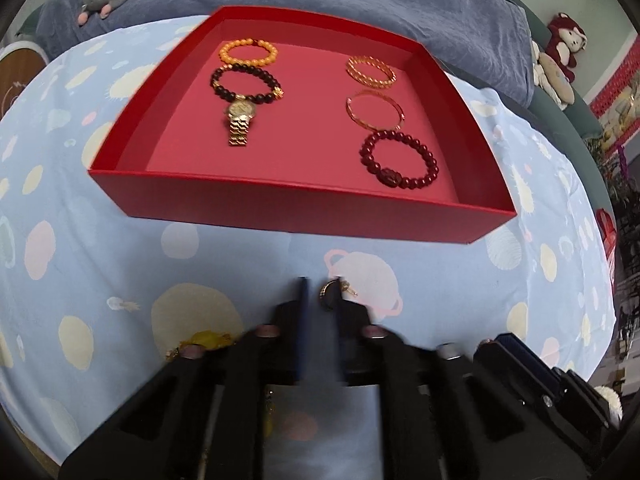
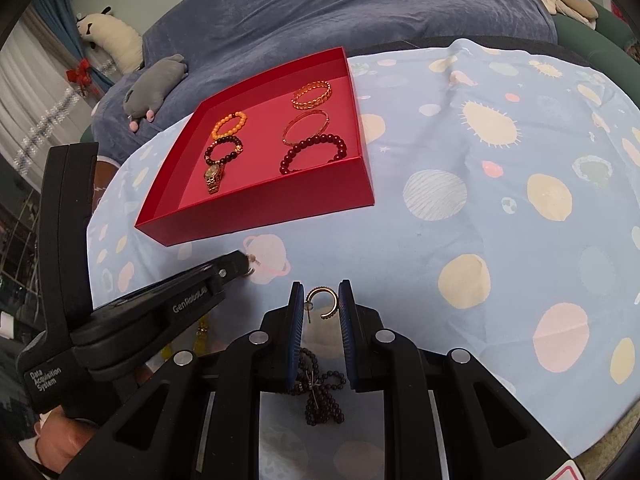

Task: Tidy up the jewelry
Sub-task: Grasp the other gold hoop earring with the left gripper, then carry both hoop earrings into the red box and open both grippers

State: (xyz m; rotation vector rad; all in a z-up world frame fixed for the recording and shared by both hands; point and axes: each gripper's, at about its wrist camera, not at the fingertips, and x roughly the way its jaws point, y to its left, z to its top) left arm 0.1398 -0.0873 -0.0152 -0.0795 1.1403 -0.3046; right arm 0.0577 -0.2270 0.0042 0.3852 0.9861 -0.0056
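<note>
1. Pinching a small gold earring (image 1: 334, 289) at its fingertips, the left gripper (image 1: 320, 292) has its jaws nearly together, just short of the red tray (image 1: 304, 204).
2. Right gripper (image 2: 322, 304) clamps a gold hoop earring (image 2: 325, 302) between blue pads (image 2: 347, 320), upright.
3. Tray lies ahead of both, bracelets and a gold watch (image 1: 239, 120) inside.
4. Dark bead string (image 2: 320, 392) lies on the cloth (image 2: 480, 240) under the right gripper.
</note>
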